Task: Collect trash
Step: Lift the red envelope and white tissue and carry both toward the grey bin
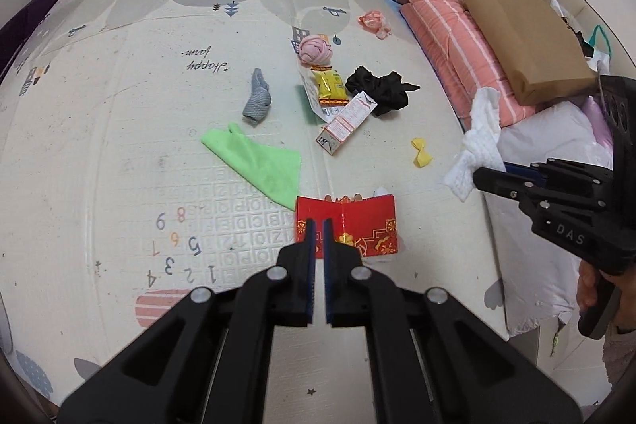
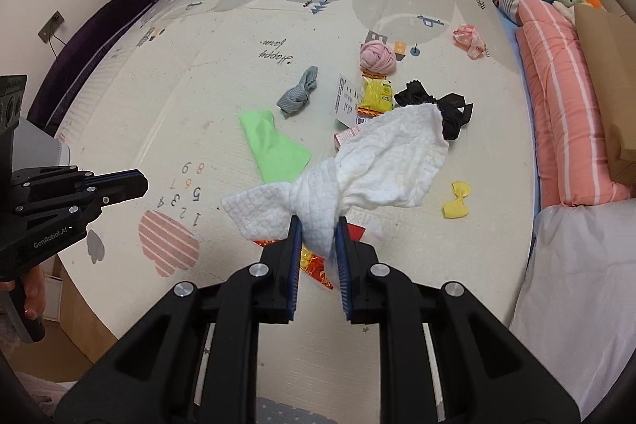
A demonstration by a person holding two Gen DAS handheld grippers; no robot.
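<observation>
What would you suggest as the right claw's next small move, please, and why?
Probably carry the crumpled white paper towel rightward to the white plastic bag and release it there. The right claw is shut on the towel, which hangs clear of the printed play mat, and the bag lies just to its right. Whether the bag's mouth is open isn't visible.

On the play mat (image 1: 119, 146), the flat packet (image 1: 349, 225) lies at 6 o'clock, a spread cloth (image 1: 258, 161) at its 10 o'clock. A carton (image 1: 346, 124) lies toward 12, a rolled sock (image 1: 257, 99) left of it, a crumpled garment (image 1: 381, 88) right. A folded quilt (image 1: 457, 38) borders the mat at 2 o'clock.
</observation>
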